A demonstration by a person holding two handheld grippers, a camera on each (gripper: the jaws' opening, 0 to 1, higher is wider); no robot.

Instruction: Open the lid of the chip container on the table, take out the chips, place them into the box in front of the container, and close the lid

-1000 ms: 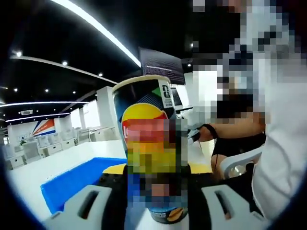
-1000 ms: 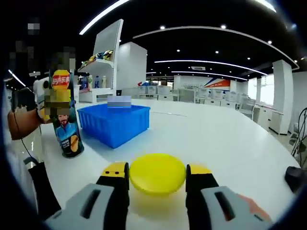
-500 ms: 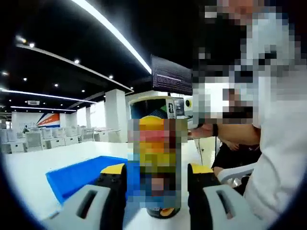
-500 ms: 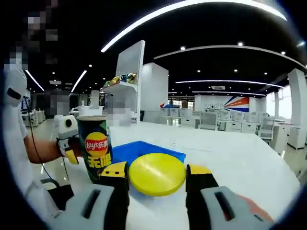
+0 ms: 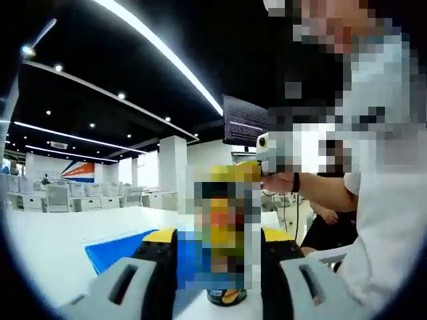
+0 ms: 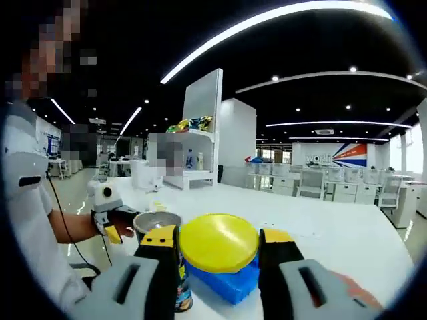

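The chip can [image 5: 219,267] stands on the white table between my left gripper's [image 5: 219,241] jaws, which are shut on its body; its label is blurred. In the right gripper view the same can [image 6: 155,221] sits low on the left with its silvery top uncovered, and the left gripper [image 6: 107,215] holds it from the far side. My right gripper [image 6: 219,239] is shut on the round yellow lid [image 6: 219,243]. That lid [image 5: 235,173] hovers just over the can's top in the left gripper view. The blue box [image 6: 230,285] lies beside the can, also seen as the blue box [image 5: 120,244].
The white table [image 6: 327,237] stretches far to the right. A person's arm [image 5: 320,190] and white shirt [image 5: 390,227] fill the right side of the left gripper view. A white shelf with goods [image 6: 193,140] stands beyond the table.
My right gripper has carried the yellow lid up and over toward the can's open top. The left gripper view has dropped lower, still shut on the can.
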